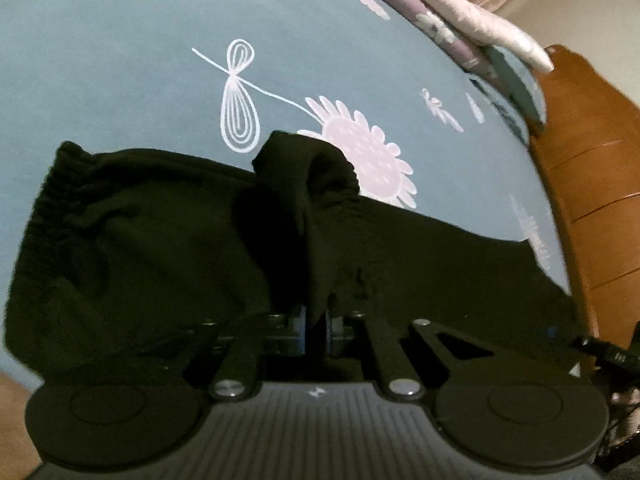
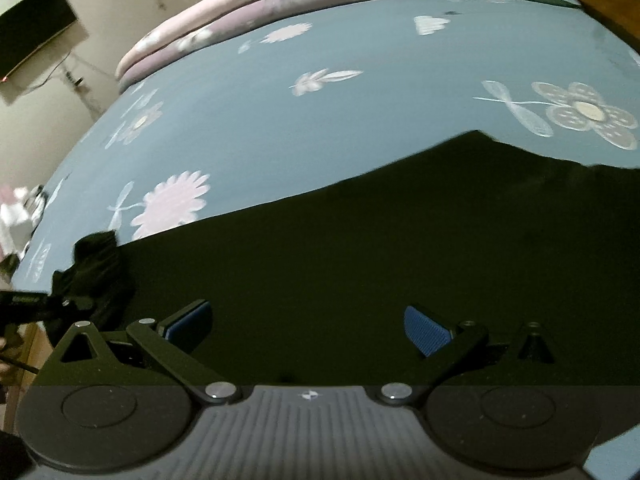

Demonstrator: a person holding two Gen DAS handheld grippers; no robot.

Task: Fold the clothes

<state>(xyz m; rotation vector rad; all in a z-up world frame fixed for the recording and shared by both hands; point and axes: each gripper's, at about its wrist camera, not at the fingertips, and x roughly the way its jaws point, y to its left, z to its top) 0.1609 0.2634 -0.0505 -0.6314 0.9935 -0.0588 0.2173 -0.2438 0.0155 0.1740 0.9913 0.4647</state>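
Lying across the near side of a blue flowered bed sheet (image 1: pixel 120 60) is a black garment (image 1: pixel 140 248), and both hand-held grippers are over it. At the far left of the cloth, in the left wrist view, a gathered, elastic-looking edge (image 1: pixel 60 184) bunches up; it may be a waistband, though the dark fabric hides the detail. Just right of that, the left gripper (image 1: pixel 316 326) has its jaws together, clamped on a fold of the garment, and a peak of cloth (image 1: pixel 304 168) stands up from the pinch, partly covering a pink flower (image 1: pixel 372 160) printed on the sheet. Further right, the fabric runs out flat toward a wooden bed frame (image 1: pixel 600 184).

Over that flat stretch hangs the right gripper (image 2: pixel 308 330), its blue pads (image 2: pixel 426 332) wide apart with nothing between them, only smooth black cloth below. Stacked quilts (image 2: pixel 240 12) lie along the far edge of the bed.

The risk, as I judge it, is the uneven hold: one side is pinched on a thin ridge while the other is free, so any pull now could drag the garment askew or let the fold slip out. The right jaws, closing on flat cloth, might also catch the sheet underneath.
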